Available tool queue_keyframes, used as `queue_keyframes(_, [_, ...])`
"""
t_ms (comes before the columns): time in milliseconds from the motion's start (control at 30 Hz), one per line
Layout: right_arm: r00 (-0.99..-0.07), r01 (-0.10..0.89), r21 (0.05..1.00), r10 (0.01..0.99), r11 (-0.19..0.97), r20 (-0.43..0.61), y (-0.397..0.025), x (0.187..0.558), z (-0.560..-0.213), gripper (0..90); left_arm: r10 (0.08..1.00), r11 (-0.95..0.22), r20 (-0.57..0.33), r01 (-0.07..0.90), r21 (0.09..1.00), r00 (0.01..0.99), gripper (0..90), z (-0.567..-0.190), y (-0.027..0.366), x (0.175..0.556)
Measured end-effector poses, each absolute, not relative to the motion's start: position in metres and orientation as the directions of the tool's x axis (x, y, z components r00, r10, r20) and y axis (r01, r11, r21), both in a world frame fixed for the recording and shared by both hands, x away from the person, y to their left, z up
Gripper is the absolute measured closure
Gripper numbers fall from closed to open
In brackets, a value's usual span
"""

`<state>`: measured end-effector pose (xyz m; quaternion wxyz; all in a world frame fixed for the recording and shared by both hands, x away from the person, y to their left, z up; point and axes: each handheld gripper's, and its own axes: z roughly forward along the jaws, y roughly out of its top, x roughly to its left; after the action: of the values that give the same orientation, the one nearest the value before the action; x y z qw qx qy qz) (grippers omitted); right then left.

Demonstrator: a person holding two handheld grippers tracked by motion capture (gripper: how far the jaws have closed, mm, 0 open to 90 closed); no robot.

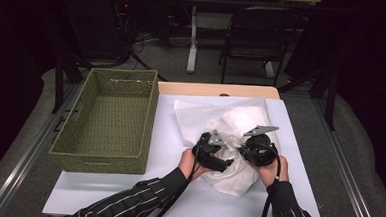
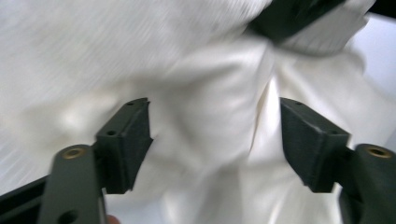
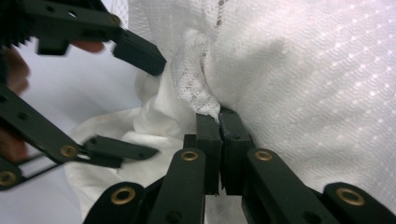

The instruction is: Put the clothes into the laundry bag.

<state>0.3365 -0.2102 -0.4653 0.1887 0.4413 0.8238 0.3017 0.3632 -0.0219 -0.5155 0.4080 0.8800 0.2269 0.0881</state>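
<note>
Left claw [image 2: 215, 140] jaws wide apart over crumpled white cloth [image 2: 210, 93].

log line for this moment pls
right gripper shut on white cloth | left gripper open over cloth | basket empty

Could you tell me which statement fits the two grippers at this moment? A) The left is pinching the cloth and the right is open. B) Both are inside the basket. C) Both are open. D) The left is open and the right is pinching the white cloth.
D: the right gripper has its jaws closed on a fold of the white cloth, while the left gripper has its jaws spread apart.
</note>
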Motion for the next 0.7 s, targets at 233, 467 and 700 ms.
queue_keyframes(233, [-0.55, 0.598, 0.679, 0.834, 0.426, -0.04, -0.204, 0.334, -0.46, 88.4, 0.484, -0.579, -0.071, 0.38, 0.721, 0.872, 26.6, -0.526, -0.016, 0.357])
queue_keyframes(467, [-0.568, 0.589, 0.692, 0.823, 0.417, -0.012, -0.204, 0.331, -0.457, 88.6, 0.474, -0.52, -0.094, 0.365, 0.773, 0.875, 69.3, -0.527, -0.032, 0.361])
queue_keyframes(700, [-0.614, 0.547, 0.73, 0.789, 0.409, 0.018, -0.194, 0.32, -0.441, 89.3, 0.465, -0.429, -0.196, 0.414, 0.803, 0.863, 78.5, -0.517, -0.043, 0.379])
